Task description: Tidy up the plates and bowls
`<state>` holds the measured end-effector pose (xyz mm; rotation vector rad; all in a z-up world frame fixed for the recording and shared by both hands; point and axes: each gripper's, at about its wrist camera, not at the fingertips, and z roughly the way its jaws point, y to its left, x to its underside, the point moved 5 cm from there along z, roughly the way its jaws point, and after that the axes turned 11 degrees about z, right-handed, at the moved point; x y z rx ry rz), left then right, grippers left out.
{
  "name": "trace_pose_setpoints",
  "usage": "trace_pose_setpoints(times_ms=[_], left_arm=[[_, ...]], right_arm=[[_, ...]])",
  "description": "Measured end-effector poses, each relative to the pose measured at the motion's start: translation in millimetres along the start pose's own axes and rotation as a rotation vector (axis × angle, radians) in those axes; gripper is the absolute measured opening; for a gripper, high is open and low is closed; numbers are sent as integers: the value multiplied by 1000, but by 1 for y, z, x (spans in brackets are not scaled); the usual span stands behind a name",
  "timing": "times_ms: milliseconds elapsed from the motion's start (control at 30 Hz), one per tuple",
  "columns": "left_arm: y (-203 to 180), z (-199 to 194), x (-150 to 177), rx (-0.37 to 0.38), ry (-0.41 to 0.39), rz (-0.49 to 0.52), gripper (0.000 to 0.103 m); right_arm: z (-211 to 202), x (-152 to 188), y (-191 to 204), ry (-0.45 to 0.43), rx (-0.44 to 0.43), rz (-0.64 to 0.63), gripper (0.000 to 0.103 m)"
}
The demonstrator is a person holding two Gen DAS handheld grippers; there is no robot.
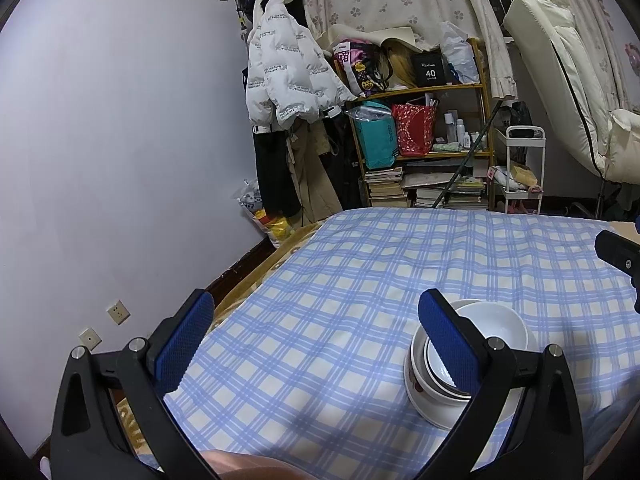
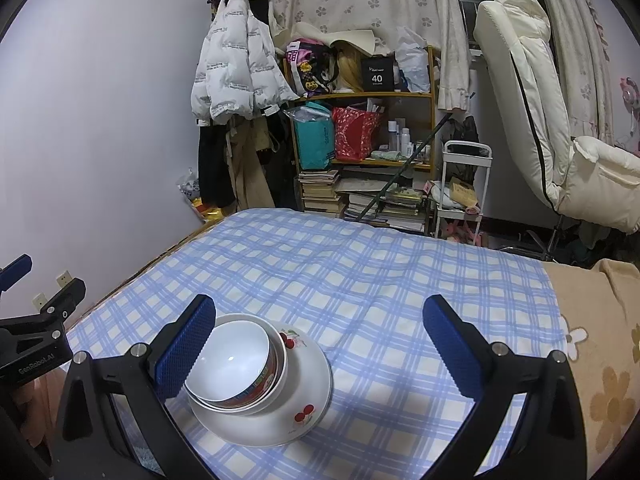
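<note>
The left gripper (image 1: 316, 344) is spread wide, holding nothing, above the blue checked cloth (image 1: 360, 272). To its right a white bowl (image 2: 236, 360) nests in a second bowl (image 2: 276, 380) on a cherry-printed plate (image 2: 304, 396). The right gripper (image 2: 320, 348) also gapes empty, the stack by its left finger.

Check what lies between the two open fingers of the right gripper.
Right wrist view: mostly bare checked cloth. The stacked bowls on the plate sit beside the right gripper's left finger.
</note>
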<state>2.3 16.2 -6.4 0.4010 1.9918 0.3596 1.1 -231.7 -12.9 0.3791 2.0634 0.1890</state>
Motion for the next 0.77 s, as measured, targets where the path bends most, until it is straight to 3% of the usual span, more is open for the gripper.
trace_pose_setpoints(times_ms=[767], left_arm=[[-2, 1, 0, 4, -14, 15, 101]], right_arm=[[-1, -2, -2, 4, -1, -5, 103]])
